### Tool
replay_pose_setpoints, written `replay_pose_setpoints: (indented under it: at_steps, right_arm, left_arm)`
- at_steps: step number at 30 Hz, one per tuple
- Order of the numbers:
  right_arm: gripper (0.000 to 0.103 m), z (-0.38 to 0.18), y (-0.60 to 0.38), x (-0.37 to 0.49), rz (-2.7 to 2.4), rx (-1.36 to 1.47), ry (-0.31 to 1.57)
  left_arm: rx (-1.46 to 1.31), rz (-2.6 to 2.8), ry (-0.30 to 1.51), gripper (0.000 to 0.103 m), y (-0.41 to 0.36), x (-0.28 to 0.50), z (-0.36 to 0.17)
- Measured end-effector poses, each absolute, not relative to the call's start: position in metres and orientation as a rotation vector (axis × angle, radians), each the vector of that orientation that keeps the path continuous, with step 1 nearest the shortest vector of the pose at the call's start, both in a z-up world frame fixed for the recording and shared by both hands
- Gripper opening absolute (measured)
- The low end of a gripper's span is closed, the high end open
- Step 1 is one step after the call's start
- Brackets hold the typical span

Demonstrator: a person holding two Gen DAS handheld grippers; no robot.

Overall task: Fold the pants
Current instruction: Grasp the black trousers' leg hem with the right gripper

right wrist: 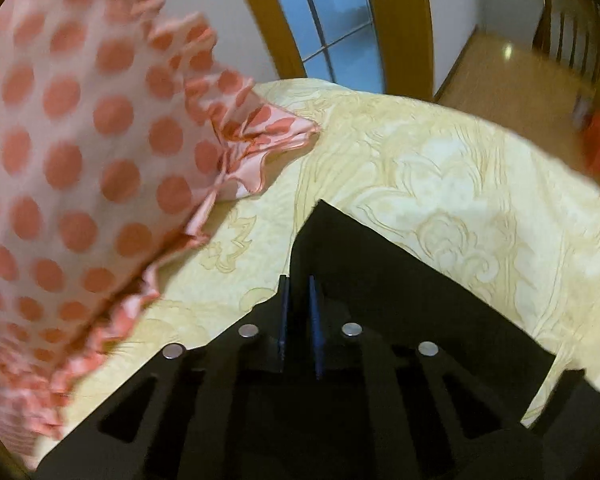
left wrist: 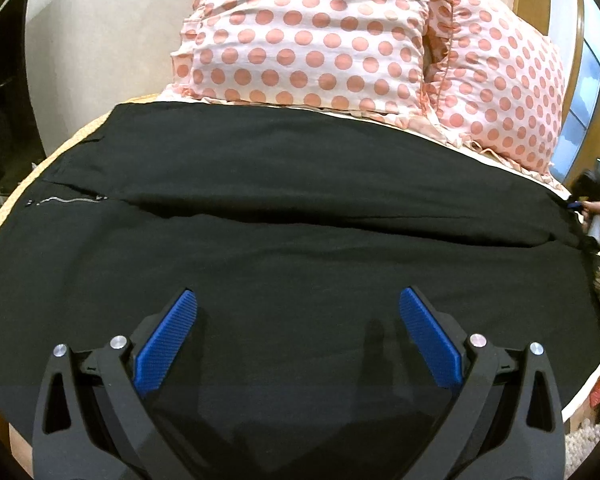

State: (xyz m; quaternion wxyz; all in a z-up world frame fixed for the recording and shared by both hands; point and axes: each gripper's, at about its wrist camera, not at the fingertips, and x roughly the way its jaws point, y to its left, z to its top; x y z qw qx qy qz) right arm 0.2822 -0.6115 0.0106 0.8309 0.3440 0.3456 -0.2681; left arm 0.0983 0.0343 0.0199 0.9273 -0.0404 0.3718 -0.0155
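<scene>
Black pants (left wrist: 284,208) lie spread across the bed, zipper (left wrist: 72,200) at the left, legs running right. My left gripper (left wrist: 298,308) is open, its blue pads (left wrist: 168,344) wide apart just above the near pant leg, holding nothing. My right gripper (right wrist: 300,292) is shut on the black fabric of the pants (right wrist: 380,280) at the leg end, lifting a pointed corner off the yellow bedsheet (right wrist: 440,184). The right gripper also shows at the far right of the left wrist view (left wrist: 580,206), at the pant hem.
Two pink polka-dot pillows (left wrist: 308,36) lie just behind the pants; one fills the left of the right wrist view (right wrist: 72,140). A wooden door frame with glass (right wrist: 340,20) and wooden floor (right wrist: 512,80) lie beyond the bed edge.
</scene>
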Motion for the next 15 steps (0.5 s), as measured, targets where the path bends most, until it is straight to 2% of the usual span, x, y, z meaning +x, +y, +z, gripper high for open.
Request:
replay_pose_setpoints:
  at_steps: [9, 15]
  right_arm:
    - [0.005, 0.067, -0.588, 0.159, -0.309, 0.771, 0.44]
    - [0.005, 0.039, -0.576, 0.058, -0.286, 0.814, 0.421]
  left_arm:
    - [-0.079, -0.027, 0.72, 0.101, 0.034, 0.08, 0.035]
    - [-0.075, -0.032, 0.696, 0.101, 0.033, 0.07, 0.041]
